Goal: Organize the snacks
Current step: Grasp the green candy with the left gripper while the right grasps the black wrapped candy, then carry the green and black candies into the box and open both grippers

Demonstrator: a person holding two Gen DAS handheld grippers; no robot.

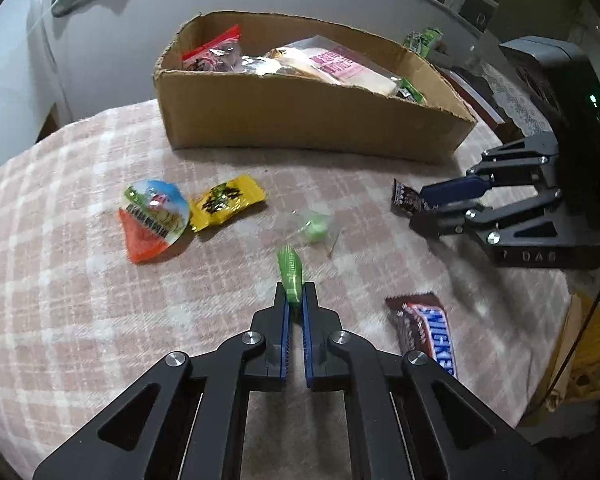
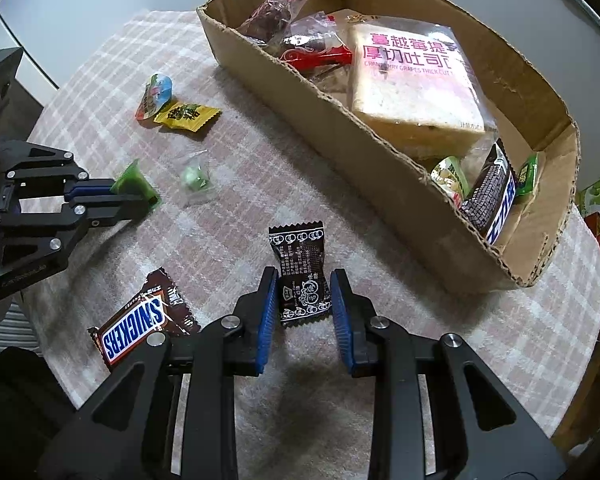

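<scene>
On the left, the left tool (image 1: 296, 300) is pinched nearly shut on a small green packet (image 1: 290, 270), gripped at one end so its long axis runs straight ahead toward the cardboard box (image 1: 300, 124) at the far side of the checked tabletop (image 1: 80, 300). The packet is thin, ribbed and glossy. To the right, the right tool (image 2: 305, 292) clamps a dark brown wrapper (image 2: 302, 280) with white print by its sides, crimped ends fore and aft; the box lies ahead and to its right, nearer this hand, so each load likely goes forward over the near wall.
</scene>
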